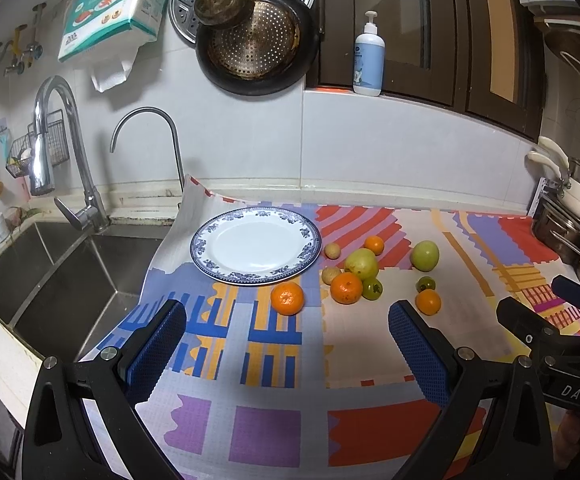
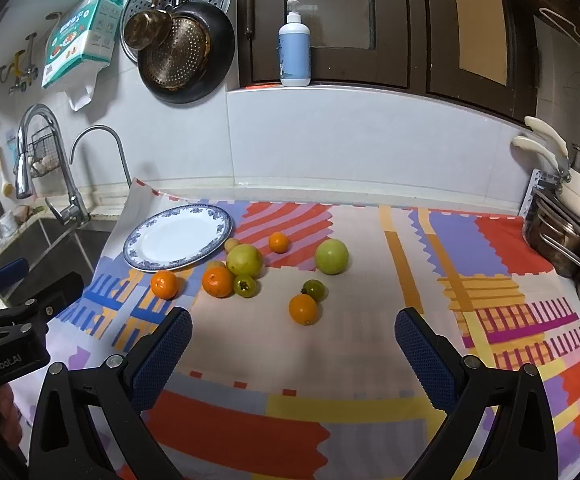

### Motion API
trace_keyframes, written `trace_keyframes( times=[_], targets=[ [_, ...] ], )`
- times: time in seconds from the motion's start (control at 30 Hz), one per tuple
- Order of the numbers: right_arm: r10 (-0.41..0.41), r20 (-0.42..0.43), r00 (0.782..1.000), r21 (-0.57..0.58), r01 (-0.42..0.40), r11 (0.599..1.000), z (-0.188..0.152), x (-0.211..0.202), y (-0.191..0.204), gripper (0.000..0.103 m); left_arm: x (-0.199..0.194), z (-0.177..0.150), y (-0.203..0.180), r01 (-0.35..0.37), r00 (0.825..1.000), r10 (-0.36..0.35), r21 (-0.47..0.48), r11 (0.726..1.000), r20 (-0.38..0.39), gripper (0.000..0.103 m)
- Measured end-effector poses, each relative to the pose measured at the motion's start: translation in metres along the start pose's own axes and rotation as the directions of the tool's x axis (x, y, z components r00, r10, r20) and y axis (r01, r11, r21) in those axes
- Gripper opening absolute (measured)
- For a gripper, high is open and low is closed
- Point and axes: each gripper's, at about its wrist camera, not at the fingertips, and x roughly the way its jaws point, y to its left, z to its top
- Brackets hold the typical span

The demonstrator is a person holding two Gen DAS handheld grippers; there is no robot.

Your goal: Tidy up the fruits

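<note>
Fruits (image 2: 246,276) loose beside the empty plate (image 1: 210,258).
Both grippers hover spread, holding nothing; the nearest orange (image 2: 303,309) lies just ahead of the right gripper (image 2: 293,346), nearer than the left gripper (image 1: 286,340).

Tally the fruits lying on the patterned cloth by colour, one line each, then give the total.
Round orange citrus fruits: 4
Large pale green round fruits: 2
Small dark green fruits with a calyx: 2
Small tan round fruits: 2
Total: 10, none on the blue-rimmed white plate.
</note>
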Motion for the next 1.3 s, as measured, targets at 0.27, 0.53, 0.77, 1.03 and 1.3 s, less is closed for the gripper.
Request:
trace_keyframes(
  times=[0.27, 0.53, 0.77, 1.03, 1.3],
  targets=[
    [0.017, -0.046, 0.999, -0.003, -0.017, 1.000, 0.002, 0.015, 0.000, 0.102, 0.015, -0.003, 0.002, -0.016, 0.999, 0.016, 0.008, 1.000, -0.032, 0.103],
    [0.018, -0.100, 0.995, -0.012, -0.019, 1.000, 0.007, 0.047, 0.001, 0.102, 0.042, 0.001, 0.004, -0.042, 0.998, 0.044, 0.045, 0.998, -0.043, 0.095],
    [0.018, -0.132, 0.991, -0.019, -0.021, 1.000, 0.013, 0.081, 0.000, 0.096, 0.075, 0.006, 0.006, -0.038, 0.996, 0.042, 0.051, 0.998, -0.081, 0.088],
    [0.019, -0.208, 0.978, -0.010, -0.022, 1.000, 0.011, 0.124, -0.002, 0.087, 0.117, 0.003, 0.006, -0.021, 0.988, 0.030, 0.061, 0.998, -0.154, 0.082],
    [0.015, -0.260, 0.966, -0.008, -0.017, 1.000, 0.007, 0.152, -0.005, 0.080, 0.147, -0.003, 0.007, -0.004, 0.977, 0.018, 0.066, 0.998, -0.212, 0.075]
  ],
)
